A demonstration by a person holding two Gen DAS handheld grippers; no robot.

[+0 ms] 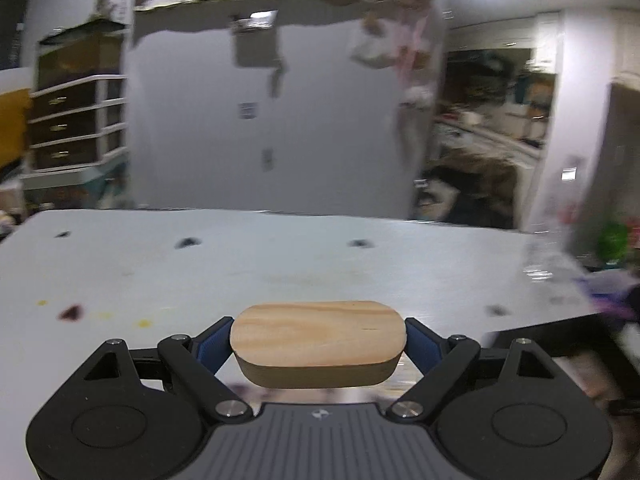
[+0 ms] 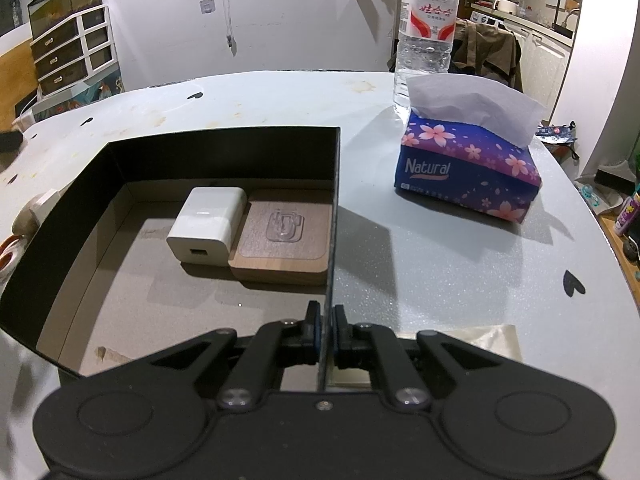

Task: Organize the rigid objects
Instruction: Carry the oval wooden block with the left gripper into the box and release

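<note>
My left gripper (image 1: 319, 340) is shut on an oval wooden block (image 1: 318, 340), its blue pads pressed on the block's two ends, held above the white table (image 1: 280, 264). In the right wrist view, my right gripper (image 2: 326, 330) is shut on the right wall of an open black cardboard box (image 2: 224, 156). A white charger cube (image 2: 208, 222) and a square wooden coaster (image 2: 284, 236) lie side by side on the box floor at its far right. The left gripper is not seen in the right wrist view.
A purple floral tissue pack (image 2: 468, 164) and a clear water bottle (image 2: 426, 36) stand right of the box. Small items (image 2: 28, 216) lie at the box's left. A drawer cabinet (image 2: 70, 50) stands behind the table. The left wrist view is motion-blurred.
</note>
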